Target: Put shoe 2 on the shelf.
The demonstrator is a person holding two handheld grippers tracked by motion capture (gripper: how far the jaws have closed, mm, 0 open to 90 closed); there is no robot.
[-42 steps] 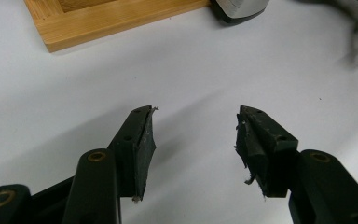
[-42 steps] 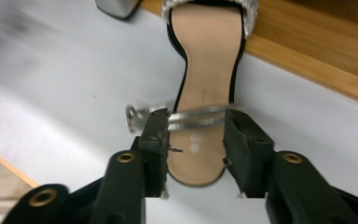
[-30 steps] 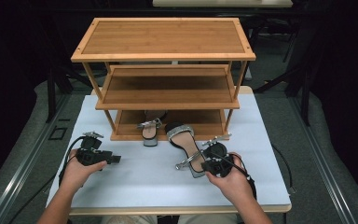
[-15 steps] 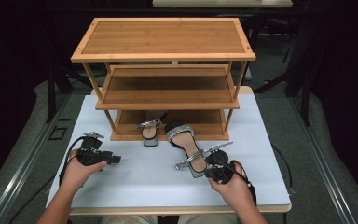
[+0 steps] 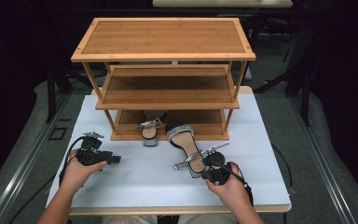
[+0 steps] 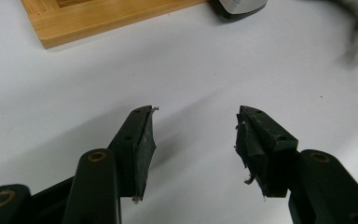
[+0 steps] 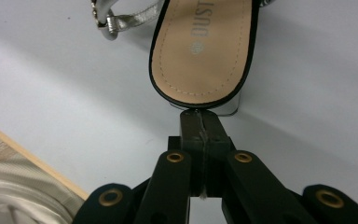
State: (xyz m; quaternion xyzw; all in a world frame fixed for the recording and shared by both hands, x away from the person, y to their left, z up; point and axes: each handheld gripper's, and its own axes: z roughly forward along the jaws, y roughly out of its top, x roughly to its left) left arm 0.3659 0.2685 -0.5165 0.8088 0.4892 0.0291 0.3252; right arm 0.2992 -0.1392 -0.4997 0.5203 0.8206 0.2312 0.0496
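Observation:
A silver-strapped sandal (image 5: 185, 145) with a tan insole (image 7: 200, 46) lies on the white tabletop (image 5: 144, 177) in front of the rack, heel toward me. My right gripper (image 5: 201, 171) is shut, and its joined tips (image 7: 199, 115) touch the back rim of the sandal's heel with nothing between them. The sandal's loose silver strap (image 7: 121, 18) trails off to one side. A second matching sandal (image 5: 150, 130) sits half on the bottom shelf. At the left my left gripper (image 5: 116, 159) rests low over bare tabletop, open (image 6: 196, 112) and holding nothing.
A three-tier bamboo shoe rack (image 5: 163, 51) stands at the back of the table; its base corner (image 6: 98, 18) lies ahead of the left jaws. The table's near edge (image 5: 177, 209) is close behind both hands. Cables trail from each gripper.
My right hand has drawn slightly back toward the near edge, behind the sandal's heel. The left hand and both sandals have stayed put.

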